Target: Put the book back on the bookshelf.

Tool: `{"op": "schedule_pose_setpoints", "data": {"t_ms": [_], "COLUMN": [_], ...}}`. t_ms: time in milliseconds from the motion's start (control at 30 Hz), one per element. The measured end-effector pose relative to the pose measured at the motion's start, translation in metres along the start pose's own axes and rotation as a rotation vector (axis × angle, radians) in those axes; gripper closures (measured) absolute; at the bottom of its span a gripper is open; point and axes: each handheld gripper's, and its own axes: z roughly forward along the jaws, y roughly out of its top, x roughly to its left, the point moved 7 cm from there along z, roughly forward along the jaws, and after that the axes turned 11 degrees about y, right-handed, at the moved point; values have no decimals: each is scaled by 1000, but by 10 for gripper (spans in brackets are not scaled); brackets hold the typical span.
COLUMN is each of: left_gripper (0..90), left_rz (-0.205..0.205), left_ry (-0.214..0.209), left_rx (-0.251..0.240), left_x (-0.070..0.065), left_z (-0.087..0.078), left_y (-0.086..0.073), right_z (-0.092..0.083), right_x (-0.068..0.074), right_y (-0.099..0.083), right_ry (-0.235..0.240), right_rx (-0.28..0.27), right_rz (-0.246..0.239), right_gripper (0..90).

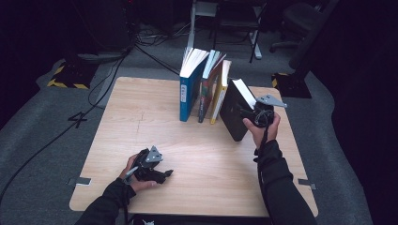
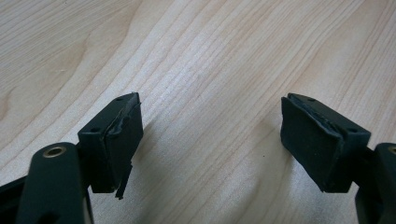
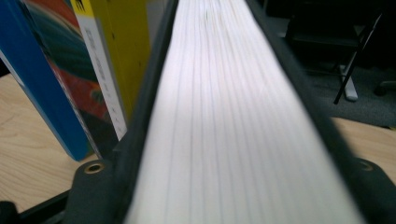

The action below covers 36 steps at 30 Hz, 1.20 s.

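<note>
Left gripper (image 1: 165, 174) nearest the camera, low on the near-left of the table (image 1: 141, 108), tips pointing right. Jaws spread wide with bare wood grain between the pads (image 2: 122, 140), nothing held.

Right gripper (image 1: 248, 114) at the right side of the table, jaws straddling the black book (image 1: 233, 115). In the right gripper view the white page block (image 3: 224, 121) runs straight up between the two jaws, black covers along each side. Can't tell whether the pads are pressing on the covers or just sitting beside them. Right hand (image 1: 263, 131) is behind the gripper, grey plate (image 1: 271, 101) on top.

Black book stands on its lower edge, tilted, top leaning left toward the row. Next to it: yellow book (image 1: 219, 93), then a book with a colourful cover (image 1: 206, 91), then the blue book (image 1: 187, 93), all upright, pages fanned open at the top. Black book's upper corner is near the yellow one; contact unclear.
</note>
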Motion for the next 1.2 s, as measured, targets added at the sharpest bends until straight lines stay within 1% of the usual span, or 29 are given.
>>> {"op": "schedule_pose_setpoints", "data": {"t_ms": [33,67,100,167,200,267,300,333,367,400,467,500,533,633,767,867,900,1000,1067,1200], "left_gripper": [216,216,216,216,216,216,216,216,216,216,216,216,216,215,214,214,214,214,214,216], "left_rz": [0,-1,-1,-1,-1,-1,-1,-2,-1,-1,-1,-1,-2,-1,3,-1,0,3,4,11], "left_ry": [0,0,0,0,0,0,0,1,1,1,1,0,1,-1,-5,-7,-8,-11,-11,-13], "left_rx": [0,0,0,-1,0,-1,0,0,0,0,0,0,0,0,1,-1,-2,0,-2,-3], "left_x": [0,0,0,0,0,0,0,0,0,0,0,0,0,0,0,-1,-1,-1,-2,-2], "left_z": [0,0,0,0,0,0,0,0,0,0,0,0,0,0,0,0,0,0,0,0], "left_y": [0,0,0,0,0,0,0,0,0,0,0,0,0,0,0,0,0,0,0,0], "right_z": [0,0,0,0,0,1,3,4,6,6,7,7,8,10,14,15,17,20,25,33], "right_x": [-1,-2,-3,-3,-3,-2,-3,-3,-3,-1,-1,-1,0,2,3,3,1,-1,-1,-3], "right_y": [-2,-7,-13,-17,-20,-22,-24,-26,-28,-28,-28,-27,-26,-22,-16,-9,-4,1,6,14], "right_ry": [4,21,32,52,55,61,75,77,78,80,70,53,57,43,-2,-57,-57,-56,-68,-86], "right_rx": [-3,-18,-19,-40,-42,-47,-52,-48,-58,-71,-79,-83,-84,-85,-115,-148,-165,-163,-154,-168], "right_rz": [6,19,21,22,14,15,28,34,33,28,13,-1,-10,-28,-6,6,26,27,15,27], "right_gripper": [350,369,370,410,413,418,418,427,457,468,498,512,519,533,540,542,542,542,542,542]}}
